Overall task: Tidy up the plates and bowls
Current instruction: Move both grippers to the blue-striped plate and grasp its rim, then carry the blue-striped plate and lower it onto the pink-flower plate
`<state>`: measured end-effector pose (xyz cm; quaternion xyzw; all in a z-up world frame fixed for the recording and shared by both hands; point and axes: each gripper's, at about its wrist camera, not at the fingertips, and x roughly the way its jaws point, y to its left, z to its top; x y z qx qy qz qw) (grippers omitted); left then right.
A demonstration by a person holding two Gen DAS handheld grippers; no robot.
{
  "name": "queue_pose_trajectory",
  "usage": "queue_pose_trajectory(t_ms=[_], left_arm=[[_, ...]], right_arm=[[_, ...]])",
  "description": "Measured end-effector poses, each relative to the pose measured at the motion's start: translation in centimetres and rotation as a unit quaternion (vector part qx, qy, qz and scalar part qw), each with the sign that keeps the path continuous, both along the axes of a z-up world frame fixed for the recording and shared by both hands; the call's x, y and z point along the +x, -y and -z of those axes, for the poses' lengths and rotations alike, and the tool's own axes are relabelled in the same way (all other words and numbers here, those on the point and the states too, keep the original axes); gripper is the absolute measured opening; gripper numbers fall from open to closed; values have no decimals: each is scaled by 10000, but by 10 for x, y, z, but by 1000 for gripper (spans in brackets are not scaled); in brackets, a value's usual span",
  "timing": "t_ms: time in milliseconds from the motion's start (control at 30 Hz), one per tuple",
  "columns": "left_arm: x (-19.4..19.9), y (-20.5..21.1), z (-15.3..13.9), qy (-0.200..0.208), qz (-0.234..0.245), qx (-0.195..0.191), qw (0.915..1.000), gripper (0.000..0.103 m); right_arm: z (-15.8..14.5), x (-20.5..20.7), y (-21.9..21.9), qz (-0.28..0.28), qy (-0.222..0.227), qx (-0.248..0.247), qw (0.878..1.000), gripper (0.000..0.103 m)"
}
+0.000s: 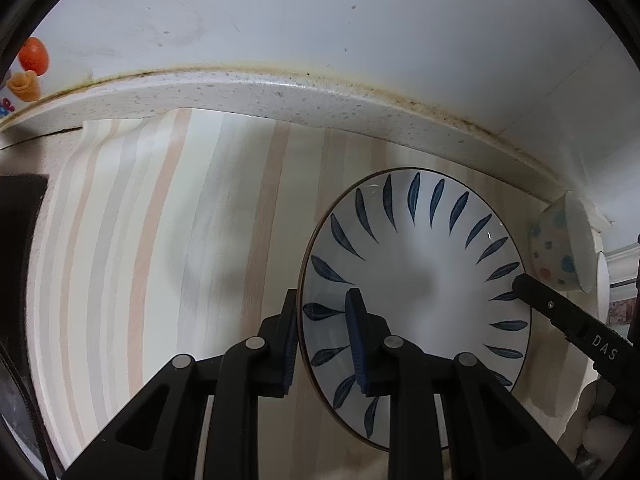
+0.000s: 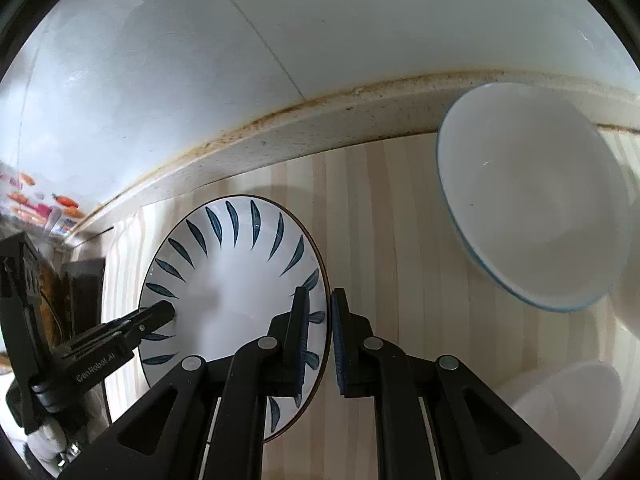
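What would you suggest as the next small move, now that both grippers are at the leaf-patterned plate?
Probably a small, level lift with both together. The left gripper and right gripper each straddle opposite sides of the blue-leaf plate's rim, jaws closed on it, while it lies on the striped mat. The white bowl sits apart, on the right.

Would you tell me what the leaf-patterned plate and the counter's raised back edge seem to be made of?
Leaf-patterned plate: likely glazed ceramic, glossy, with bright highlights and painted blue leaves. Raised back edge: probably speckled stone or composite, smooth, slightly shiny.
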<state>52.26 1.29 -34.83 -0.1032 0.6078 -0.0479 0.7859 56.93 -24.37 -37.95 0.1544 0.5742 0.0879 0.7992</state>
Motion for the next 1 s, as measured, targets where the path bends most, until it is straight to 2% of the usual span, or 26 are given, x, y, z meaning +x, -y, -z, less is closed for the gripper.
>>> queue_pose_trajectory(t_ms=[167, 400, 633, 800, 1000], left_arm=[[-18, 4, -29, 131, -64, -68, 9999, 20], [-56, 14, -70, 286, 15, -151, 9995, 20], [-107, 39, -89, 353, 209, -195, 9990, 20], [-136, 52, -85, 266, 338, -169, 9989, 20], [-170, 59, -67, 8, 381, -161, 9991, 20]], right_arm=[[-21, -16, 4, -168, 40, 27, 9998, 13], [-57, -60, 20, -309, 95, 80, 9994, 13], [-78, -114, 46, -296, 105, 140, 9994, 13], [-88, -152, 64, -269, 117, 170, 9994, 13], [-85, -187, 68, -365, 80, 167, 9992, 13]])
